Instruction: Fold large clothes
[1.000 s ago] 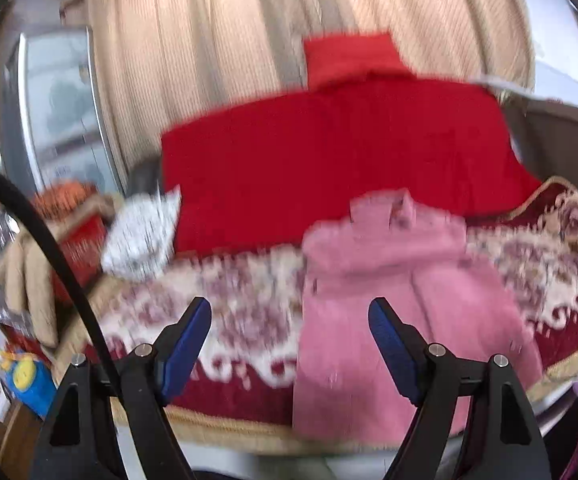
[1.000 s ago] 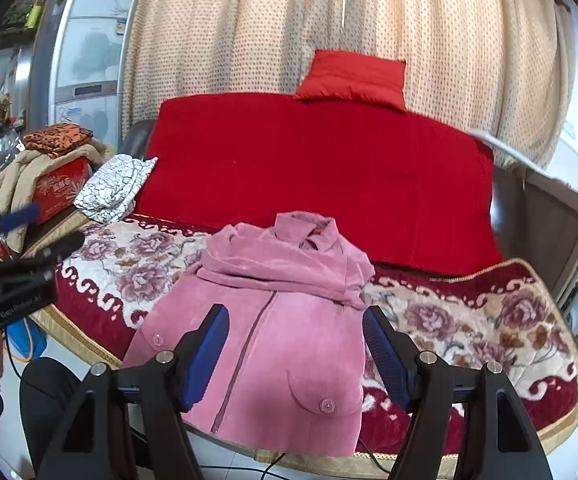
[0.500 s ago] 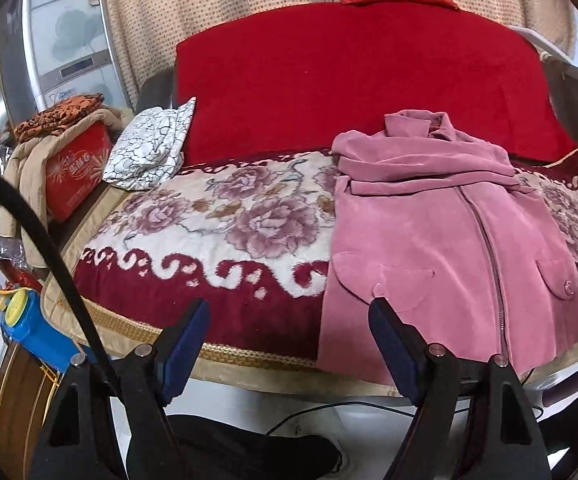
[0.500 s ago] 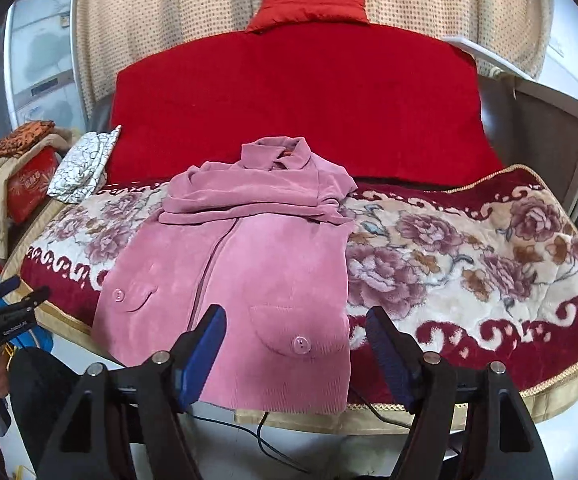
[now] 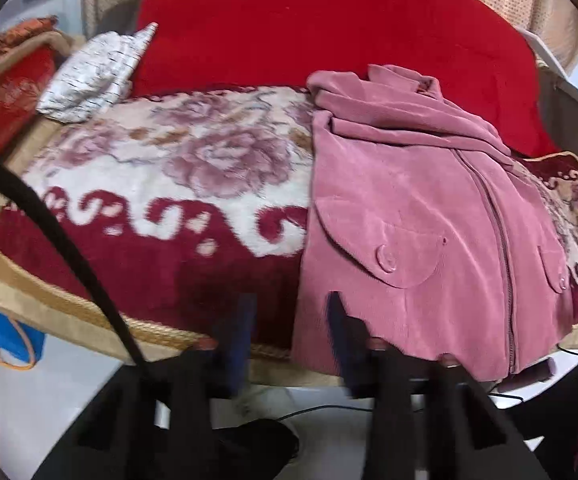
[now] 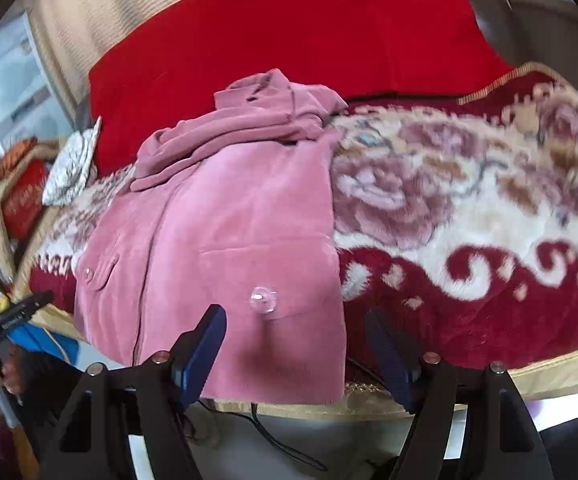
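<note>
A pink button-up jacket (image 5: 409, 208) lies flat, front up, on the floral blanket (image 5: 193, 168) that covers the sofa seat. Its sleeves are folded across the chest, and its hem hangs over the front edge. My left gripper (image 5: 291, 340) is at the hem's left corner. Its jaws are closing with that corner between them, and a gap still shows. In the right wrist view the jacket (image 6: 229, 220) fills the middle. My right gripper (image 6: 297, 348) stands open around the hem's right corner, its pads clear of the cloth.
The red sofa back (image 5: 329, 20) rises behind the jacket. A white patterned cushion (image 5: 93, 76) and a red box (image 5: 9, 92) draped with beige cloth sit at the left end. A blue container (image 5: 1, 336) and cables (image 6: 281, 440) are on the floor below the edge.
Both grippers have dropped and come close to the sofa's front edge, down to the jacket's hem. The left jaws have narrowed a lot. The right jaws stay wide.
</note>
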{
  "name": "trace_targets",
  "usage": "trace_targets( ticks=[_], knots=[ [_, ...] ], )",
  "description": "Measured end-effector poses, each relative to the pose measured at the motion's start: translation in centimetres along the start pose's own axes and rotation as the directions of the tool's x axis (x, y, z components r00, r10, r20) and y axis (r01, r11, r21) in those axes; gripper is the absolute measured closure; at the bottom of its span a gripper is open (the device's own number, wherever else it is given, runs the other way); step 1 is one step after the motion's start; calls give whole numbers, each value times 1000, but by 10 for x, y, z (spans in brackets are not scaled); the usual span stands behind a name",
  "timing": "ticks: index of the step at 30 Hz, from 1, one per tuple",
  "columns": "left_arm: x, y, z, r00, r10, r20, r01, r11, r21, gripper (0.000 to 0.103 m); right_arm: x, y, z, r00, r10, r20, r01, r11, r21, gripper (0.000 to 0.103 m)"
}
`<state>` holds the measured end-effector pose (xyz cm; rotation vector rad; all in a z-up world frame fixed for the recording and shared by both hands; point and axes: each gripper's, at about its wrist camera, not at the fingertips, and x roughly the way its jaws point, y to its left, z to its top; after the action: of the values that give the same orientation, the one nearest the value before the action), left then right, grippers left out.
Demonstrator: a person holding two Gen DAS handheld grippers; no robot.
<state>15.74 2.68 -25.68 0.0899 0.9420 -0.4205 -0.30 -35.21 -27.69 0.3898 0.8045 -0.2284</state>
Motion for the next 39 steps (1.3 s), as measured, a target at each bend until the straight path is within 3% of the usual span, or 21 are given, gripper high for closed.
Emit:
trace_targets(
  ticks=[4,6,7,11,13,14,15,19,20,23,25,26,28,29,30,31,33,35,37,39],
  knots=[
    [5,-3,3,998,-70,11,69,997,22,70,11,-13,1,999,49,15,-50,998,38,34],
    [8,-4,5,995,-100,1,100,995,27,51,16,-17,3,997,70,14,-71,995,65,36],
    [10,-4,6,994,-108,-3,108,994,26,46,20,-17,4,997,80,12,-80,994,76,37],
    [22,-3,6,989,-144,-39,145,989,16,42,41,-10,3,995,95,-36,-92,993,81,47],
    [25,-4,5,984,-175,-41,175,984,19,64,46,-3,0,994,96,-52,-92,994,60,65],
    [26,-4,4,982,-185,-47,186,982,19,85,45,-1,-1,994,92,-54,-89,995,50,65],
    [27,-3,3,979,-196,-54,197,980,14,91,42,2,-1,995,89,-44,-88,995,36,66],
    [22,-2,2,969,-248,-21,248,969,8,91,33,-6,5,995,99,2,-99,993,70,65],
    [21,-3,2,966,-260,-19,260,965,17,87,34,-9,7,996,85,1,-85,993,80,65],
    [25,-6,4,966,-255,-46,256,966,30,41,48,-11,7,998,45,-54,-42,998,54,64],
    [28,-7,5,973,-228,-44,230,972,39,41,55,-13,1,996,58,-68,-53,997,61,39],
    [29,-8,5,972,-233,-42,234,971,45,41,55,-12,0,994,85,-65,-81,994,67,37],
    [32,-11,7,961,-274,-44,276,960,47,59,54,-2,-3,992,109,-62,-108,994,22,39],
    [36,-13,9,952,-299,-64,302,953,41,85,54,3,-3,991,114,-69,-115,993,-7,43],
    [39,-15,10,948,-309,-80,313,949,38,99,54,10,-4,991,110,-80,-113,993,-42,59],
    [39,-18,11,944,-320,-80,324,945,44,98,53,14,-4,992,95,-81,-100,993,-61,74],
    [34,-25,12,933,-354,-61,358,931,78,98,50,18,-2,992,97,-83,-104,991,-84,84],
    [29,-30,15,929,-366,-44,369,922,114,98,45,16,2,986,147,-74,-152,986,-68,86],
    [27,-34,19,946,-323,-38,325,935,144,98,40,13,8,981,188,-53,-192,979,-72,86],
    [28,-31,20,962,-270,-46,274,949,158,94,48,13,12,979,181,-90,-189,978,-85,86]
  ],
)
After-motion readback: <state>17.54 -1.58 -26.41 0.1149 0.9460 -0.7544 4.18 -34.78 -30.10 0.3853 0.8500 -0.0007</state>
